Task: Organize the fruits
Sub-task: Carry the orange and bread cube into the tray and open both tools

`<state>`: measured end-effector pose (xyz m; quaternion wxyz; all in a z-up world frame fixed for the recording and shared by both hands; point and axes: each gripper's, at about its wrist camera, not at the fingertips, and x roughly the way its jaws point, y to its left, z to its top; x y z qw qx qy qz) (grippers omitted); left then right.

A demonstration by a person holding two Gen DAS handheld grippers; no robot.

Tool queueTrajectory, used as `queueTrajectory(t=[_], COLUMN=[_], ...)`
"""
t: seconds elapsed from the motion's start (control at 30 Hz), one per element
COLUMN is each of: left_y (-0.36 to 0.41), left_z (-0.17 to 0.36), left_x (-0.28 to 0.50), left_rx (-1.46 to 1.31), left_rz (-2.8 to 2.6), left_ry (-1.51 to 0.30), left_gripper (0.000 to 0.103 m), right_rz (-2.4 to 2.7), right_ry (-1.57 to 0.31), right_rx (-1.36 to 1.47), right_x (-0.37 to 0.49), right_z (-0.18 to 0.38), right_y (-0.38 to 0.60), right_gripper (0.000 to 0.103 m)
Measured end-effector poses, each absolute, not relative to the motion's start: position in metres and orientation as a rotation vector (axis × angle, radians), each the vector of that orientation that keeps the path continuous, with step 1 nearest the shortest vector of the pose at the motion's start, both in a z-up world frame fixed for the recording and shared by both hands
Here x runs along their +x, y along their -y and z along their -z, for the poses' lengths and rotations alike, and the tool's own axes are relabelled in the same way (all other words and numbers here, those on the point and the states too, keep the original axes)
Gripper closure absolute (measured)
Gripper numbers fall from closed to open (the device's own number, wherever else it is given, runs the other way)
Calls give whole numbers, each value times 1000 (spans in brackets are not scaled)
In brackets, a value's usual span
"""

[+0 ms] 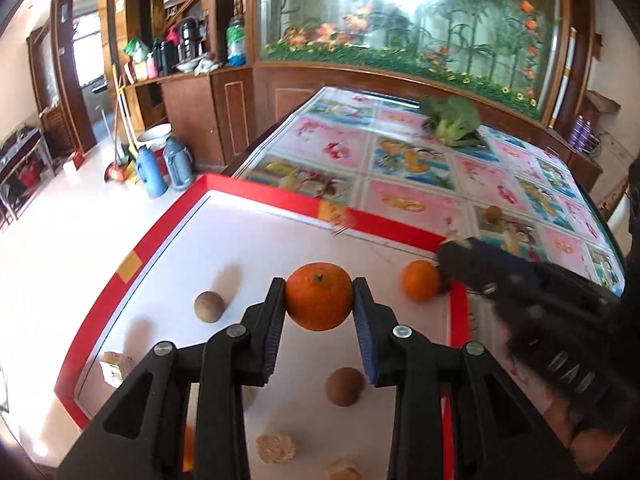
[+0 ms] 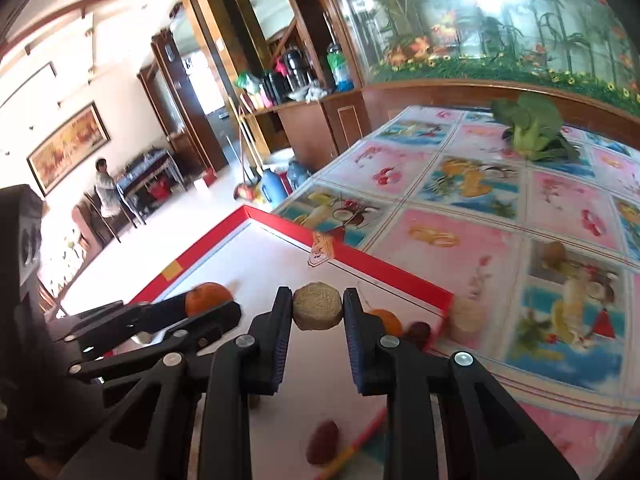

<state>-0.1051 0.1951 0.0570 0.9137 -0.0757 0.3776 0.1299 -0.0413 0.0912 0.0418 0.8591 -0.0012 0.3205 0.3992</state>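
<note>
My left gripper [image 1: 319, 285] is shut on an orange mandarin [image 1: 319, 296] and holds it above the white tray with a red rim [image 1: 384, 226]. A second mandarin [image 1: 420, 285] lies at the tray's right edge. My right gripper [image 2: 318, 295] is shut on a tan, round, rough-textured piece [image 2: 318, 306] over the same tray [image 2: 384, 266]. In the left wrist view the right gripper [image 1: 452, 246] appears blurred at the right. In the right wrist view the left gripper with its mandarin [image 2: 206, 298] is at the left.
In the tray lie brown round fruits [image 1: 209, 306] [image 1: 344, 386] and tan rough pieces [image 1: 276, 446] [image 1: 114, 366]. Dark red fruits [image 2: 323, 442] [image 2: 418, 330] and a mandarin [image 2: 386, 320] lie near the right gripper. A green vegetable [image 1: 456, 120] lies on the patterned tablecloth [image 1: 404, 160] far back.
</note>
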Motion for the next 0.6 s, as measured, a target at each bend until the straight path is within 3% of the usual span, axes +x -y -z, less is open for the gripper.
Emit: queueTrajectory(t=[0.27,0.6], left_y=[-232,-264], left_z=[-61,-36], left_x=[-96,-61], left_rx=[-138,-168], left_rz=[-370,-422], left_ry=[-777,-913], left_gripper=[68,68], right_rz=[-839,-792], right_ry=[-761,-893], right_rx=[-41,-114], right_x=[-25,-18], right_z=[-30,-14], right_y=[-129,-139], right_gripper=[79,78])
